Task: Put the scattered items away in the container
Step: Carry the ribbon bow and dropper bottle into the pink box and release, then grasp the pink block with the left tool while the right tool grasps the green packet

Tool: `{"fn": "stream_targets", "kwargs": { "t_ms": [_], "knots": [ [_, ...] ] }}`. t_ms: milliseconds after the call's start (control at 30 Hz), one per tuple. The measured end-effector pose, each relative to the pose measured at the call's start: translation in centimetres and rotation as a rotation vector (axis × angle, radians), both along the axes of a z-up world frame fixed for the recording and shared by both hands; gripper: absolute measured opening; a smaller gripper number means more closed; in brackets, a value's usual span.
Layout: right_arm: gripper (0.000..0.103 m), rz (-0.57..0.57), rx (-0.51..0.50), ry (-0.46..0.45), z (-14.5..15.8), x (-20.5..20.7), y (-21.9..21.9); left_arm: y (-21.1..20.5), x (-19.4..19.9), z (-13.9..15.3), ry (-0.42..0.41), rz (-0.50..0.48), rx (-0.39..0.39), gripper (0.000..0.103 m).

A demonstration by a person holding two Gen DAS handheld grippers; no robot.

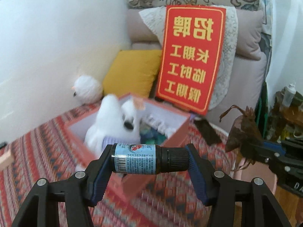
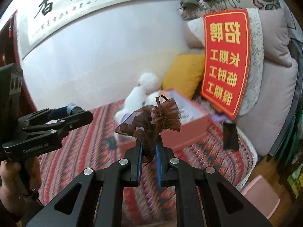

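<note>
Left gripper (image 1: 150, 158), jaws level and partly spread, clamping something end to end. Right gripper (image 2: 148, 147), jaws nearly closed, pinching something. Person's hand (image 2: 11, 177), probably gripping the left handle.

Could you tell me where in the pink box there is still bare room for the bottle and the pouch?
The pink box is crowded: a white plush toy fills its left side, with blurred small items at the back. Little bare floor shows; the right front corner looks freest. Outside it, the patterned rug left of the box lies bare.
</note>
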State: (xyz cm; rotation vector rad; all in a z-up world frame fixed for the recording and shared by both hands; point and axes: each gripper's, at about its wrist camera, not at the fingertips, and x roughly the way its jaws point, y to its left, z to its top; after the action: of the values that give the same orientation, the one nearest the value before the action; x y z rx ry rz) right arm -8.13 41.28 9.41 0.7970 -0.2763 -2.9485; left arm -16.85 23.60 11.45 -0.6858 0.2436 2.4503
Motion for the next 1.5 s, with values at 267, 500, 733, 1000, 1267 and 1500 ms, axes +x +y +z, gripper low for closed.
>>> {"fn": "stream_targets", "kwargs": {
  "t_ms": [267,500,733,1000,1267,1500],
  "knots": [
    [0.012,-0.046,0.004,-0.017,-0.2,-12.1,5.6,7.7,-12.3,1.1,-0.015,-0.028,-0.025,0.063],
    [0.019,-0.041,-0.016,-0.126,-4.8,-23.7,6.8,12.9,-23.6,-1.4,-0.052,-0.005,-0.064,0.063],
    [0.071,-0.085,-0.044,-0.188,-8.5,-24.4,5.7,9.4,-28.5,-3.4,-0.160,0.106,-0.054,0.075],
    [0.072,-0.038,-0.032,-0.110,-4.1,-16.3,-0.8,-4.8,-23.1,0.1,-0.101,0.232,-0.003,0.083],
    [0.082,0.163,0.013,-0.118,-3.7,-11.8,-13.6,-22.9,-13.1,-3.6,-0.107,0.483,-0.033,0.090],
    [0.082,0.309,0.074,-0.313,-12.5,-14.6,-24.4,-34.5,-7.7,-13.0,-0.218,0.677,-0.098,0.090]
  ]
}}
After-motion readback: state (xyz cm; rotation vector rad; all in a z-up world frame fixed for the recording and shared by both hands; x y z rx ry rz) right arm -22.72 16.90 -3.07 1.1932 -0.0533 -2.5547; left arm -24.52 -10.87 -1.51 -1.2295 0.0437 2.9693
